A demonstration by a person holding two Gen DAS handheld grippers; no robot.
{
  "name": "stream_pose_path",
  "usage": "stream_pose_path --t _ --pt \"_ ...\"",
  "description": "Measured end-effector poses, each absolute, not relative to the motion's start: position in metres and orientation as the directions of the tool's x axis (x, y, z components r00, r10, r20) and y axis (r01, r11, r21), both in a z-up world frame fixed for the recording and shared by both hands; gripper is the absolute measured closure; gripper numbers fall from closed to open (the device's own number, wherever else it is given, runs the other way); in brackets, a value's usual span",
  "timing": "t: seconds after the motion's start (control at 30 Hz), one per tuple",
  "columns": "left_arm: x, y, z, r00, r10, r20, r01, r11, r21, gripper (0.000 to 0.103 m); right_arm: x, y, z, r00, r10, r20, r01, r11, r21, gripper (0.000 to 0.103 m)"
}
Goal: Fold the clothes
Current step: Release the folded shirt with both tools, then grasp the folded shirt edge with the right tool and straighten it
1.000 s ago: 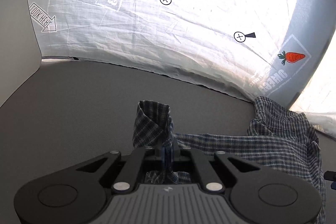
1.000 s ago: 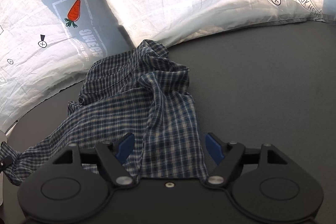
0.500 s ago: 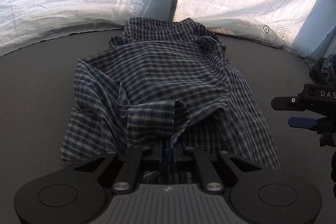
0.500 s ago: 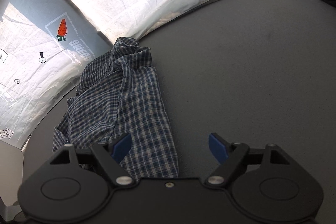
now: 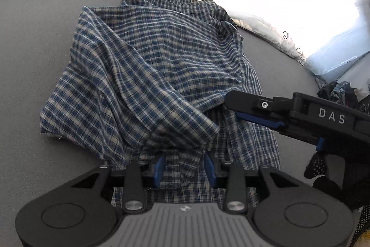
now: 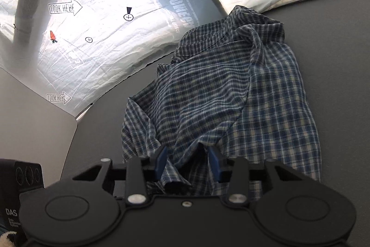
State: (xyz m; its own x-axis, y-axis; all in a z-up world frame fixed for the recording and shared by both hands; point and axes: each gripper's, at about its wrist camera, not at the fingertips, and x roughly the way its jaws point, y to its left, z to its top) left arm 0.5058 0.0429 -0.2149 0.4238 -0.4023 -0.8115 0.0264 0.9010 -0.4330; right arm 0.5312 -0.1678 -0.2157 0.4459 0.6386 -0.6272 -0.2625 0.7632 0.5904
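A blue-and-white checked shirt (image 5: pixel 150 61) lies crumpled on the grey table (image 5: pixel 34 50), collar toward the far side. My left gripper (image 5: pixel 185 168) hangs over its near edge, and its jaws are opening. A folded sleeve end droops loose between the blue pads (image 5: pixel 159 168). In the right wrist view the shirt (image 6: pixel 231 96) fills the middle. My right gripper (image 6: pixel 187 163) is closing around a raised fold of the near hem, and the pads (image 6: pixel 214 163) stand a little off the cloth. The left wrist view shows the right gripper (image 5: pixel 238 108) from the side, over the shirt's right edge.
A white printed sheet (image 6: pixel 92 38) with carrots and arrows rises behind the table. A dark pile of clothes (image 5: pixel 335 92) lies at the far right. A gloved hand (image 5: pixel 319 168) holds the right gripper. The left gripper's black body (image 6: pixel 25 177) shows at lower left.
The left gripper swung over the shirt, sank, and its shut jaws parted from the sleeve. The right gripper moved onto the shirt's near hem and its wide jaws narrowed around a fold.
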Motion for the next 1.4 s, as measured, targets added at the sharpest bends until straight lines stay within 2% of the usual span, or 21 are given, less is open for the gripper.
stream_pose_path --t 0.17,0.3,0.37,0.43,0.5,0.7,0.87,1.03,1.4 --pt "0.495 0.060 -0.216 0.420 -0.423 -0.803 -0.040 0.875 -0.482 0.064 0.529 -0.137 -0.218 0.372 0.680 -0.632 -0.361 0.733 0.576 0.057" --pt "0.491 0.057 -0.216 0.399 -0.429 -0.810 -0.006 0.883 -0.470 0.064 0.526 -0.127 -0.228 0.317 0.694 -0.646 -0.361 0.718 0.595 0.059" --pt "0.490 0.053 -0.217 0.371 -0.436 -0.820 0.014 0.885 -0.465 0.059 0.523 -0.124 -0.229 0.320 0.672 -0.668 -0.366 0.738 0.567 0.066" --pt "0.489 0.048 -0.218 0.351 -0.446 -0.824 0.026 0.884 -0.467 0.054 0.520 -0.125 -0.227 0.336 0.651 -0.680 -0.374 0.755 0.538 0.091" --pt "0.485 0.044 -0.216 0.351 -0.441 -0.826 0.041 0.889 -0.456 0.052 0.518 -0.128 -0.224 0.350 0.647 -0.678 -0.366 0.760 0.536 0.096" --pt "0.469 0.039 -0.198 0.381 -0.418 -0.825 0.072 0.902 -0.425 0.052 0.496 -0.150 -0.203 0.411 0.657 -0.632 -0.335 0.754 0.566 0.098" --pt "0.443 0.045 -0.179 0.440 -0.396 -0.806 0.065 0.909 -0.411 0.051 0.465 -0.173 -0.186 0.462 0.662 -0.590 -0.238 0.734 0.637 0.098" --pt "0.413 0.045 -0.171 0.463 -0.372 -0.805 0.031 0.914 -0.404 0.051 0.428 -0.189 -0.179 0.497 0.629 -0.597 -0.161 0.743 0.649 0.098" --pt "0.352 0.034 -0.166 0.434 -0.398 -0.808 0.081 0.911 -0.405 0.051 0.350 -0.221 -0.187 0.538 0.563 -0.627 0.014 0.738 0.675 0.098"
